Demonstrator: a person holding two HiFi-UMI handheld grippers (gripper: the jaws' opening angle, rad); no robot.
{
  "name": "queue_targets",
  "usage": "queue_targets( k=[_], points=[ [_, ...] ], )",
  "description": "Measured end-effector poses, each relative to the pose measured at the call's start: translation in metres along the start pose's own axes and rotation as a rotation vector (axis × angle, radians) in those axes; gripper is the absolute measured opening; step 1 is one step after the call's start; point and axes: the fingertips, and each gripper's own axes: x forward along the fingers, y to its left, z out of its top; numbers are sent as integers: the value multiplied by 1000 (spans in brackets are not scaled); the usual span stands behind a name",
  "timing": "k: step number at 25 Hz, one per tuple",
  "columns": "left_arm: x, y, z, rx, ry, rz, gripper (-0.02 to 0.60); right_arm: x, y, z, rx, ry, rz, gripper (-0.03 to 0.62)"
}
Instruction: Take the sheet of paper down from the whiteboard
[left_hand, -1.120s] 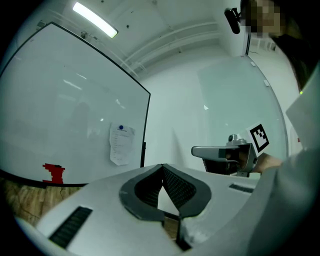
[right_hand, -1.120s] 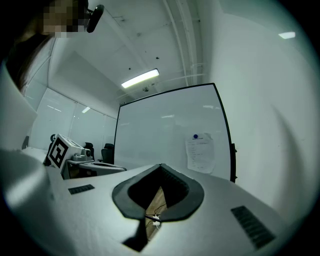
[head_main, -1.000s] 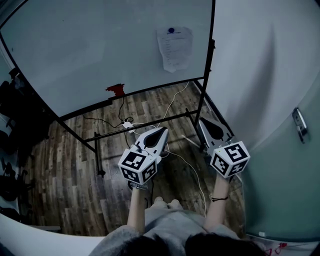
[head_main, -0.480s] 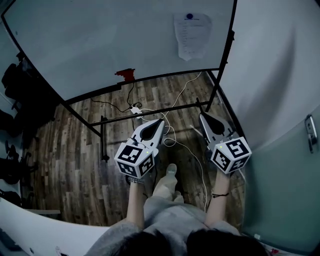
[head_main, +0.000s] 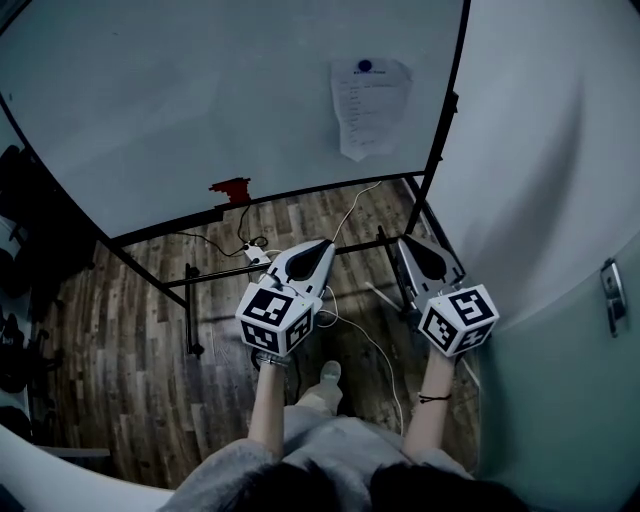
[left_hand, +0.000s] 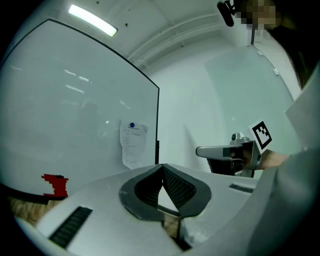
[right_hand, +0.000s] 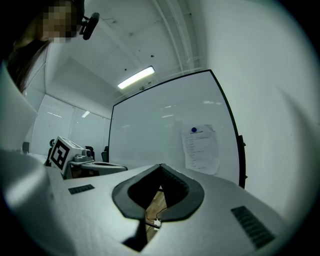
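Sheet of paper (head_main: 369, 108) hangs at the upper right of the whiteboard (head_main: 200, 90), pinned by a blue magnet (head_main: 364, 66). Nothing is done yet, so the whole removal remains. Left gripper (head_main: 322, 245) and right gripper (head_main: 408, 242) are both closed, empty and well short of the sheet.

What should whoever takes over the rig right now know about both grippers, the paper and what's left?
Left gripper: shut, empty, short of the whiteboard.
Right gripper: shut, empty, also short of the board.
Sheet of paper: on the whiteboard's right side, pinned at its top by a blue magnet.
Done: nothing; the paper is untouched.
Left: close in, open the jaws, probably free the magnet, take the sheet down.
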Motion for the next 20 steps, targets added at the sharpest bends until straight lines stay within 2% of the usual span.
queue_targets(
  k=[7,20],
  points=[
    [43,19,7,16,5,-34,6,34,-27,6,8,-10,-3,2],
    [98,65,14,-3,-19,-23,6,83,-68,3,22,0,-17,2]
  ],
)
